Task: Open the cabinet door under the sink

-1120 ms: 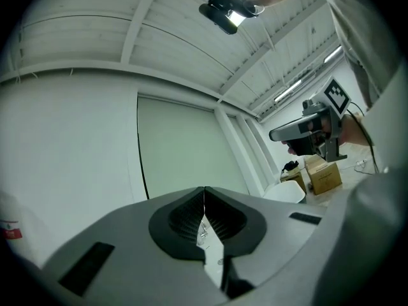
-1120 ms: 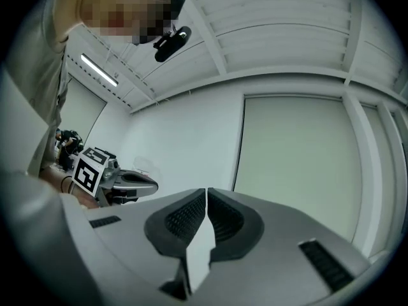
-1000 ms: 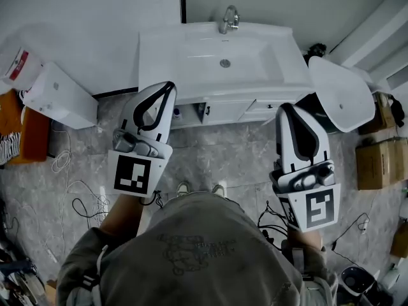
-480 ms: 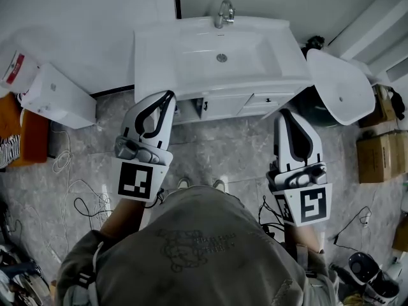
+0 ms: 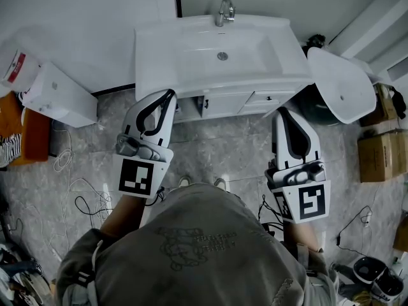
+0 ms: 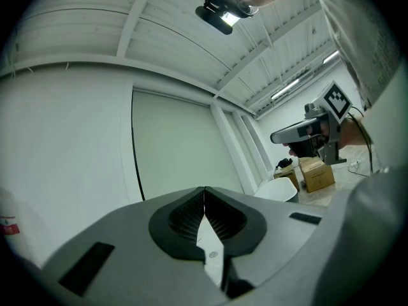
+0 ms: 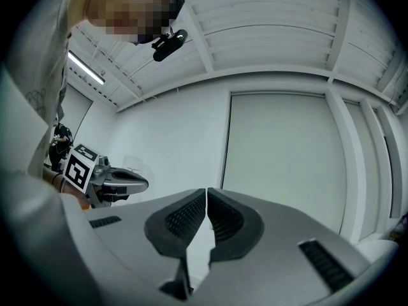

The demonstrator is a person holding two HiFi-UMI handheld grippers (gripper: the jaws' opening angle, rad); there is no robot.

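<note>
The white sink vanity (image 5: 220,50) stands against the wall, seen from above. Its cabinet doors (image 5: 223,103) below the basin are shut, with small dark handles (image 5: 205,104). My left gripper (image 5: 169,95) is held level in front of the vanity's left part, tips just short of the cabinet front, jaws shut and empty. My right gripper (image 5: 284,112) hovers in front of the vanity's right end, also shut on nothing. In the left gripper view (image 6: 204,191) and the right gripper view (image 7: 206,192) the pads meet; only wall and ceiling show beyond them.
A white box (image 5: 60,97) lies on the floor at the left, beside an orange item (image 5: 32,136). A loose white basin (image 5: 342,85) leans at the right, with cardboard boxes (image 5: 376,158) behind it. Cables (image 5: 76,199) trail over the tiled floor. The faucet (image 5: 224,11) is at the sink's back.
Both grippers have sunk a little and sit slightly lower in the head view. Their jaws stay shut and the cabinet doors have not moved.
</note>
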